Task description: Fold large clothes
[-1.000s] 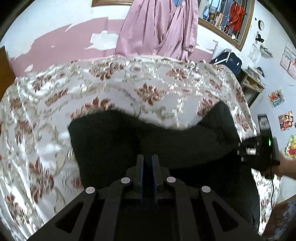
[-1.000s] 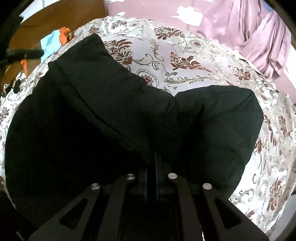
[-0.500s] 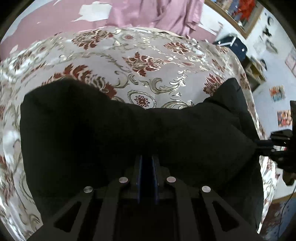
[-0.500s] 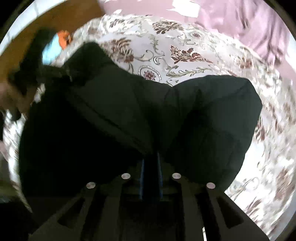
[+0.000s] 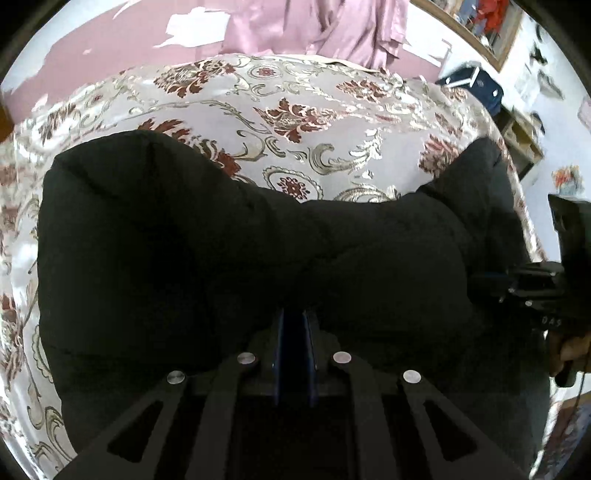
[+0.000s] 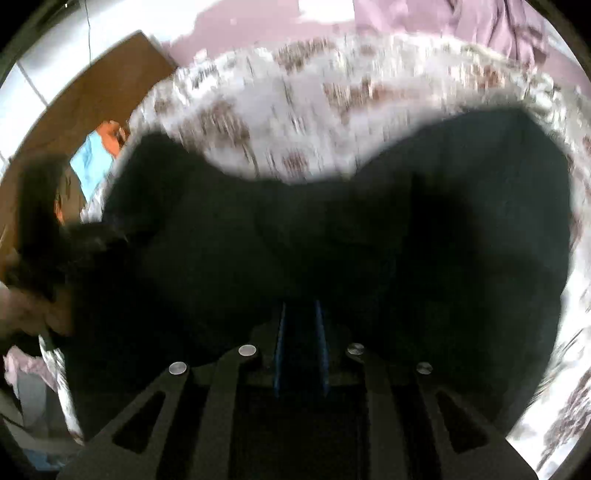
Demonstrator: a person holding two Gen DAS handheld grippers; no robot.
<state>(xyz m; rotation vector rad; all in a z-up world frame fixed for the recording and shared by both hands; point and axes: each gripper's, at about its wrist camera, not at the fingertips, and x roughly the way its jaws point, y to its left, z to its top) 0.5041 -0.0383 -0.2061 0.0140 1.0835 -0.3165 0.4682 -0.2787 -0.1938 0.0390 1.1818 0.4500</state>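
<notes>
A large black garment (image 5: 221, 251) lies spread on a bed with a floral satin cover (image 5: 295, 122). My left gripper (image 5: 294, 314) is shut on the black garment's near edge; the cloth hides the fingertips. In the right wrist view, which is blurred, my right gripper (image 6: 300, 306) is shut on the same black garment (image 6: 406, 229) at its near edge. The right gripper also shows at the right edge of the left wrist view (image 5: 535, 288). The left gripper and hand show blurred at the left of the right wrist view (image 6: 40, 236).
Pink curtains (image 5: 325, 29) hang behind the bed against a pink and white wall. A dark blue bag (image 5: 476, 85) and a shelf stand at the far right. A brown wooden board (image 6: 92, 96) and orange and blue clothes (image 6: 99, 147) lie at the bed's left.
Both grippers have moved forward over the bed with the garment's edge held. The black cloth now covers more of each view. The right wrist view has become blurred from motion.
</notes>
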